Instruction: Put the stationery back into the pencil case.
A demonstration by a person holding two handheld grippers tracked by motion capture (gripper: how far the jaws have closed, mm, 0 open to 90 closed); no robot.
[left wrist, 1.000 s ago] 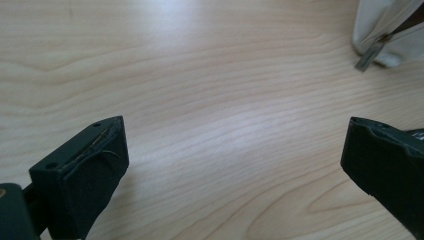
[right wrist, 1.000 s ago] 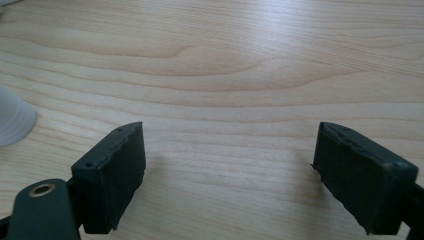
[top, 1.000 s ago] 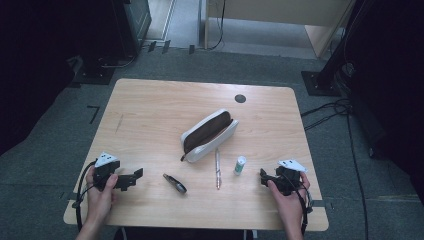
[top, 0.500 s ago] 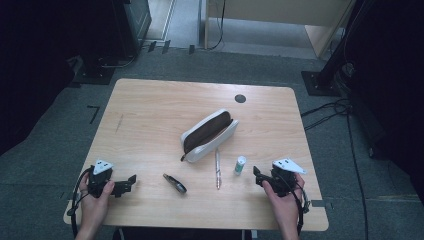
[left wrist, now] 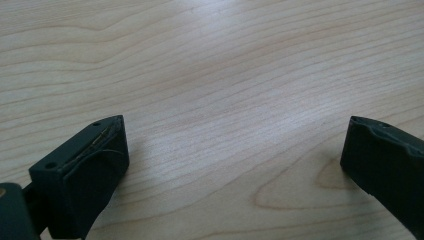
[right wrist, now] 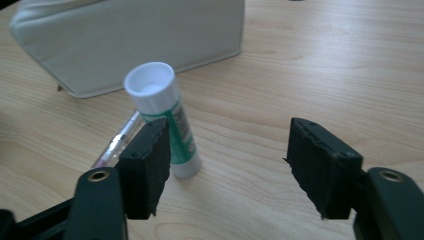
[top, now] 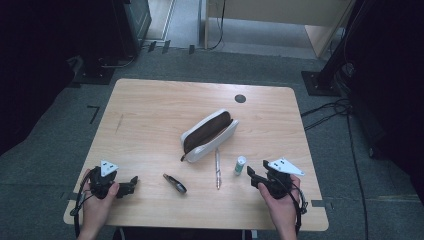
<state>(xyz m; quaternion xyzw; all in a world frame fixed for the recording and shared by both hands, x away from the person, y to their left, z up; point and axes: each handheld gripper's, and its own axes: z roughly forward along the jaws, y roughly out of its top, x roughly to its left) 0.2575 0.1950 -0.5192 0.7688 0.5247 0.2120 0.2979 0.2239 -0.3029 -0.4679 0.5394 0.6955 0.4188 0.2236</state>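
A white pencil case (top: 208, 135) with a dark open mouth lies near the middle of the wooden table (top: 150, 110). In front of it lie a pen (top: 218, 167), a white and green glue stick (top: 240, 165) and a small dark object (top: 175, 183). My right gripper (top: 253, 178) is open near the front right, just right of the glue stick (right wrist: 167, 117), which stands ahead of its left jaw; the case (right wrist: 125, 40) lies behind, the pen (right wrist: 117, 142) beside the stick. My left gripper (top: 131, 185) is open at the front left, over bare wood (left wrist: 225, 100).
A round dark grommet (top: 240, 98) sits near the table's far edge. Cables (top: 330, 110) run over the grey floor to the right. Dark equipment stands (top: 120, 30) rise beyond the far left corner. A person's hands hold both grippers at the front edge.
Both grippers have dropped lower and nearer the front edge. The left one moved a little left; the right one shifted slightly left toward the glue stick. The objects on the table have not moved.
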